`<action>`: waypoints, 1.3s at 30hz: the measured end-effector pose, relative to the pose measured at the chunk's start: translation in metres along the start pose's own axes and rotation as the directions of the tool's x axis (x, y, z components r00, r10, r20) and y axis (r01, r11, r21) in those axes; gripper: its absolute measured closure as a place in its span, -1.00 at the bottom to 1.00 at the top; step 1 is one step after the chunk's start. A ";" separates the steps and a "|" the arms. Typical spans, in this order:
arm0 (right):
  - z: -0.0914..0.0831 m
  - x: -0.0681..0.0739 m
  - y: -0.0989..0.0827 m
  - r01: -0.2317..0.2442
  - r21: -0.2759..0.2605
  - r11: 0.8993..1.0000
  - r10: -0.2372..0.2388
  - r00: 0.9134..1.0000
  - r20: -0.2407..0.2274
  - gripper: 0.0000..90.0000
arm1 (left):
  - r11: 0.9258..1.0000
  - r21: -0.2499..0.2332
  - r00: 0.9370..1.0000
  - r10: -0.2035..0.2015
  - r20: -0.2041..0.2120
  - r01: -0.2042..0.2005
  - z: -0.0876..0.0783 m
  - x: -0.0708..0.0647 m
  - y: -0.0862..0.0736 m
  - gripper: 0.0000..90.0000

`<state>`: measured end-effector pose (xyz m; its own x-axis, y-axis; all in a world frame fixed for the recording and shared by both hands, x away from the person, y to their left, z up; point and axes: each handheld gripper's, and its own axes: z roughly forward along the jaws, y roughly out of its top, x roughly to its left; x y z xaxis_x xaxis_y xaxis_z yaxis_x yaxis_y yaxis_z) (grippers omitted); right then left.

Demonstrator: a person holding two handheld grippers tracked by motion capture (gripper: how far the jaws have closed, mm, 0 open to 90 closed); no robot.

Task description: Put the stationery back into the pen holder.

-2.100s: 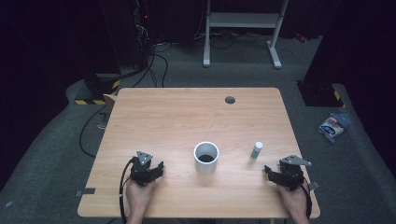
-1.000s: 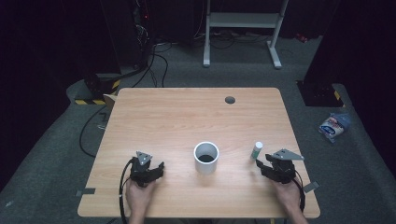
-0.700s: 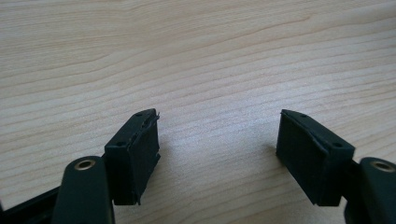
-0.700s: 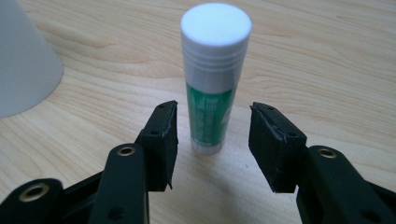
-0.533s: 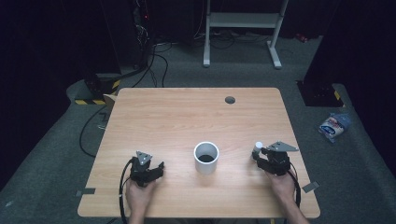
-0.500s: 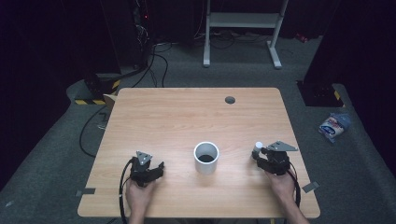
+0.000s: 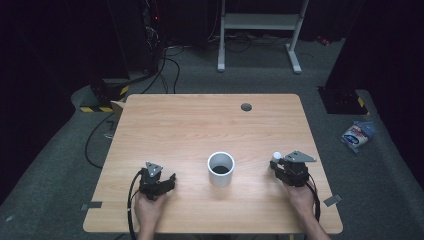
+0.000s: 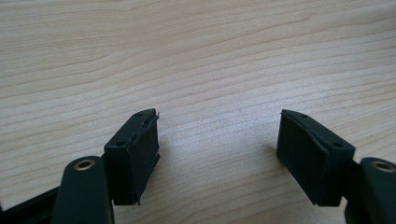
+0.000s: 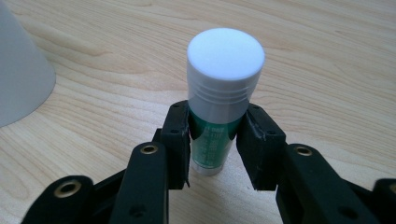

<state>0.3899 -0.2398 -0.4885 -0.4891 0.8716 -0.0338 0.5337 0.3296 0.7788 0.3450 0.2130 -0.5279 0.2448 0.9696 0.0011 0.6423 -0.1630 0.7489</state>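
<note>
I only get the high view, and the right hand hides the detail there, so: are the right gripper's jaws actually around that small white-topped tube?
Observer: Yes. In the right gripper view, the right gripper has one jaw on each side of the white-capped green plastic tube, pressing on its green body.
Operator: Is the tube off the table?
Observer: No. It stands upright with its base on the light wooden table.
</note>
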 end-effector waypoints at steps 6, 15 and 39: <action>-0.003 0.000 0.001 -0.005 -0.013 1.000 0.004 1.000 -0.020 0.45 | 1.000 0.000 1.000 0.000 -0.001 0.000 0.000 0.000 0.000 -0.34; -0.011 0.001 0.003 0.000 -0.017 1.000 0.000 0.999 -0.050 0.45 | 1.000 0.000 1.000 0.002 -0.004 -0.002 0.000 0.000 0.000 -0.34; -0.026 0.020 0.029 0.031 -0.069 0.997 -0.042 0.985 -0.168 0.45 | 1.000 -0.001 1.000 0.001 -0.004 -0.001 0.000 0.000 0.000 -0.34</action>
<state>0.3777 -0.2223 -0.4503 -0.6201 0.7835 0.0388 0.4692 0.3308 0.8188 0.3453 0.2129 -0.5280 0.2430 0.9700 0.0043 0.6413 -0.1640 0.7495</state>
